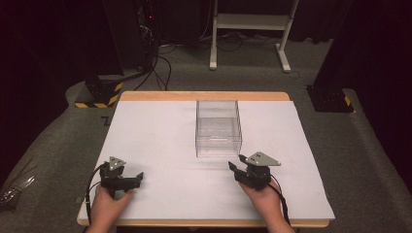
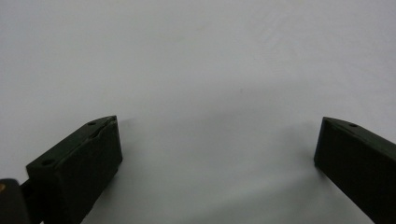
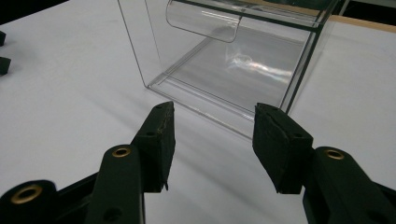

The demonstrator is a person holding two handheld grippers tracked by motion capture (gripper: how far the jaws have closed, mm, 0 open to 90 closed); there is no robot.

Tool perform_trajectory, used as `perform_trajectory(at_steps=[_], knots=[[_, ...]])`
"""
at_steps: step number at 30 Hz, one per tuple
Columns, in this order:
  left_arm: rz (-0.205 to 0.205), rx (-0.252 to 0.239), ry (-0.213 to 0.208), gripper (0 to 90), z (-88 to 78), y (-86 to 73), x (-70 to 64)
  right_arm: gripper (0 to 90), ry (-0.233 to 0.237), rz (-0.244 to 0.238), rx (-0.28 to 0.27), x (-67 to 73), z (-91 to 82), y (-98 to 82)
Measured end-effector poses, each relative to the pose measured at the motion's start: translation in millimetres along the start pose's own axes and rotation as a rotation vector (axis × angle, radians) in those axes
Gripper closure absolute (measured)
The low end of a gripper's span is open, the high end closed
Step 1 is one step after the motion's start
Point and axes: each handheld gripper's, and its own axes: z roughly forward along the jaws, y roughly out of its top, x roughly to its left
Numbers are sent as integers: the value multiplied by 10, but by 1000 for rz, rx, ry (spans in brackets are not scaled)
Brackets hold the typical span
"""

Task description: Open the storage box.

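Proximity decides the approach: we hold the right gripper [image 1: 236, 165] just short of the clear acrylic box [image 1: 218, 127], which lies at its eleven o'clock on the white tabletop [image 1: 160, 141], at centre. Its jaws stand wide apart, empty, facing the box's near lower edge and curved handle [image 3: 203, 21]. Our left gripper [image 1: 138, 178], wide open too, rests well apart at eight o'clock of the box.
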Motion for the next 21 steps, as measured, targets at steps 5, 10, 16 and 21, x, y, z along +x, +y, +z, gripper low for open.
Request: perform_trajectory(at_steps=[5, 10, 16, 21], knots=[[0, 0, 1, 9, -1, 0, -1, 468, -5, 4, -7, -23, 79, 65], [0, 0, 1, 9, 0, 0, -1, 427, 24, -2, -12, -26, 150, 120], [0, 0, 1, 9, -1, 0, -2, 440, 46, 13, -18, -51, 257, 169], [1, 0, 1, 9, -1, -1, -1, 459, 52, 25, -24, -73, 313, 190]])
